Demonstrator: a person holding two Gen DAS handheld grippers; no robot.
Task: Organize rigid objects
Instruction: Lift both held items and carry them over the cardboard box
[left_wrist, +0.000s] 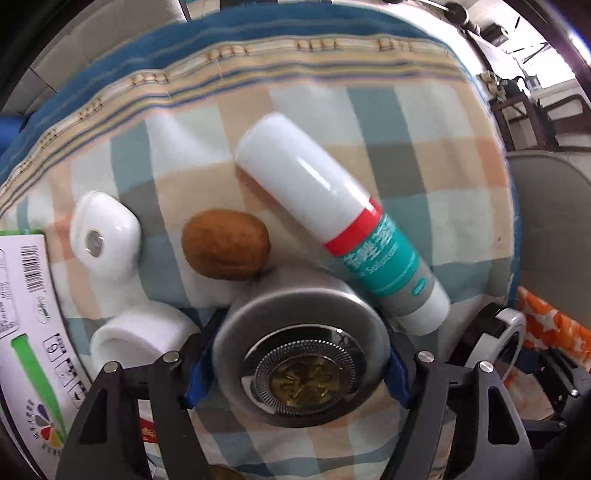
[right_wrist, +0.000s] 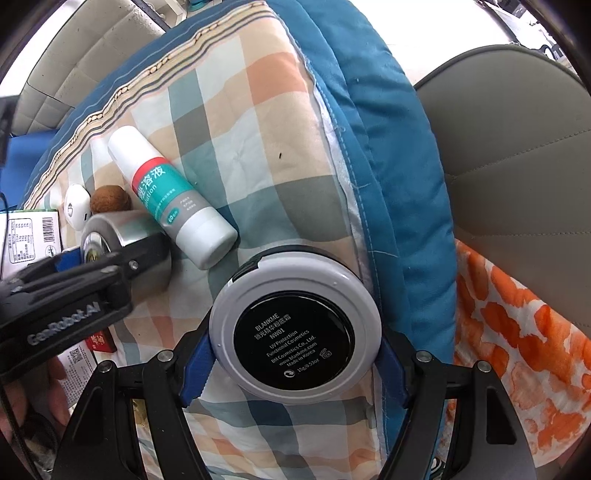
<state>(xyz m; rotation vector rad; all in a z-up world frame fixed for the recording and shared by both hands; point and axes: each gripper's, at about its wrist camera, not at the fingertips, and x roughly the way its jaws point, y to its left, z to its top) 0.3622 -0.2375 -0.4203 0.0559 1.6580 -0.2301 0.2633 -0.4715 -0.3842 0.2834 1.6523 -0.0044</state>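
Pinching the metal disc (left_wrist: 301, 343) in the left gripper (left_wrist: 295, 363) and the compact (right_wrist: 295, 325) in the right gripper (right_wrist: 295, 354) above the bed (right_wrist: 229, 122), both needed gentle, level lowering beside the bottle (left_wrist: 332, 210).

Your left gripper (left_wrist: 301, 363) and right gripper (right_wrist: 295, 354) are alike: matte black linkage arms joined by round silver pivot screws, each ending in blue fingers (right_wrist: 197, 360). White lettering "GenRobot.AI" marks the left gripper's black housing, seen from the right wrist.
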